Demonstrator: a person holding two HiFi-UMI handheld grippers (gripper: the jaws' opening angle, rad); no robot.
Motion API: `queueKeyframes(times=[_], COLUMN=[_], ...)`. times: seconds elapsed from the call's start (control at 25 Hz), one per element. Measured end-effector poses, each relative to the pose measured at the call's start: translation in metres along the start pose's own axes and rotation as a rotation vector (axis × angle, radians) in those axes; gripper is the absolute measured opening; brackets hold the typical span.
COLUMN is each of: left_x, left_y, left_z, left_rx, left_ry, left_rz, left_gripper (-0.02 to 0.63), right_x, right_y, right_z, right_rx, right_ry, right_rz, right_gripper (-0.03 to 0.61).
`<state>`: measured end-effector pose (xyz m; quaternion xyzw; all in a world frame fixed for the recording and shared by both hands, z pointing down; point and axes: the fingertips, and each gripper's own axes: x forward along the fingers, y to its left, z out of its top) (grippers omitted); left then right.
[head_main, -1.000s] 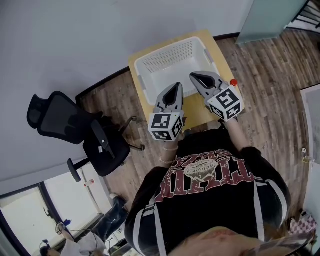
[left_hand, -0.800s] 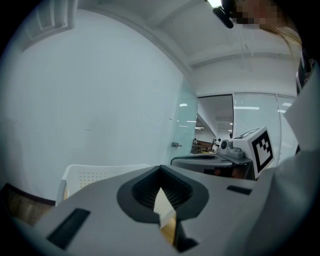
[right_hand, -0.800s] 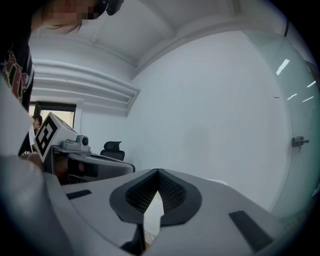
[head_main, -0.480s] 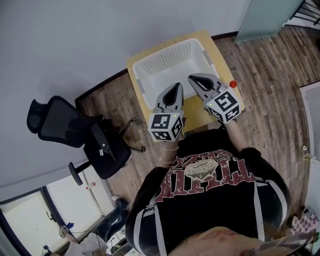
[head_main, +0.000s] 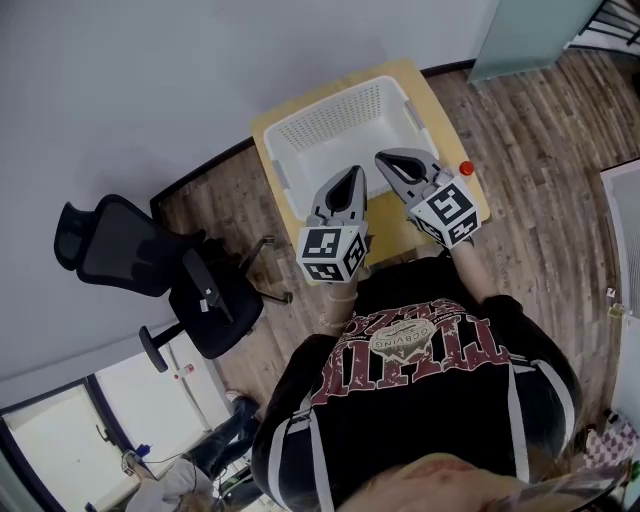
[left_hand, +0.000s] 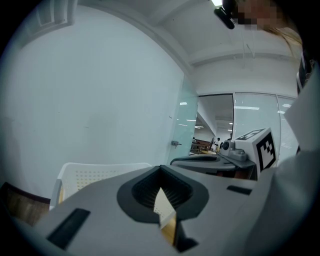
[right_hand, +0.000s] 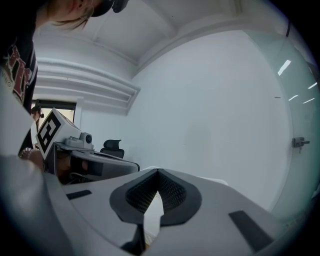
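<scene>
Fingers on left gripper (head_main: 355, 173) and right gripper (head_main: 382, 157) are pressed together and empty. White basket (head_main: 340, 115) sits just ahead of the fingertips on the wood surface (head_main: 447, 125). Best kept level, clear of its near rim.

You held the left gripper (head_main: 354, 174) and the right gripper (head_main: 384, 158) out in front of you, the right just beside the left, both pointing forward with jaws pressed together.

Head view looks steeply down on white basket (head_main: 335, 112). Gripper views sit low behind their jaws, facing the wall (right_hand: 210, 100); left one shares the basket.
</scene>
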<state>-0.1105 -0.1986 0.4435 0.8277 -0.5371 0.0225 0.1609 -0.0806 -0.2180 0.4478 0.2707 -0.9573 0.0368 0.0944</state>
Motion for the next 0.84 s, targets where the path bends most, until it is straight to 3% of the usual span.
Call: queueKeyframes(times=[0.84], left_x=[0.000], left_y=[-0.011], left_z=[-0.002], left_rx=[0.009], left_ry=[0.001], left_rz=[-0.002], left_gripper=[0.048], right_x=[-0.011], right_y=[0.002], right_z=[-0.003], right_rx=[-0.006], right_ry=[0.009], right_rz=[-0.002], right_gripper=[0.017])
